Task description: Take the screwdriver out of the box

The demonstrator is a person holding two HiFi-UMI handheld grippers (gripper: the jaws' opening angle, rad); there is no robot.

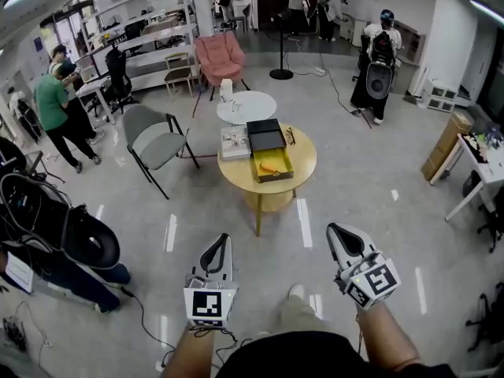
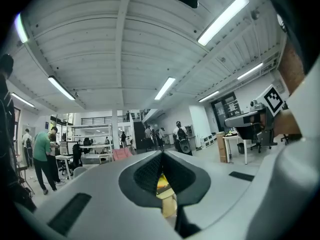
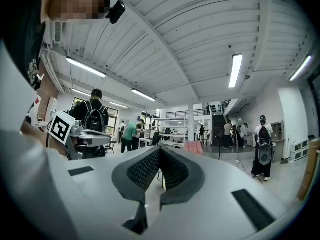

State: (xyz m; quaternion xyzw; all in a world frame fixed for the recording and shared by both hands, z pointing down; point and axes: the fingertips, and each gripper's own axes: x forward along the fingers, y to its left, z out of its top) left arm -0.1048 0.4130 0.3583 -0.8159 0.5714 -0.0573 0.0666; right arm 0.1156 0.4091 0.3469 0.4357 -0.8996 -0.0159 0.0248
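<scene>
One orange screwdriver [image 1: 270, 168] in yellow box [image 1: 276, 157].

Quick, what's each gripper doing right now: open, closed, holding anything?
Left gripper: closed, holding nothing.
Right gripper: closed, holding nothing.

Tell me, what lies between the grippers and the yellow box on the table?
Only bare grey floor with white strips, then the round table's rim, as the head view shows. The left gripper and right gripper are well short of the yellow box.
</scene>
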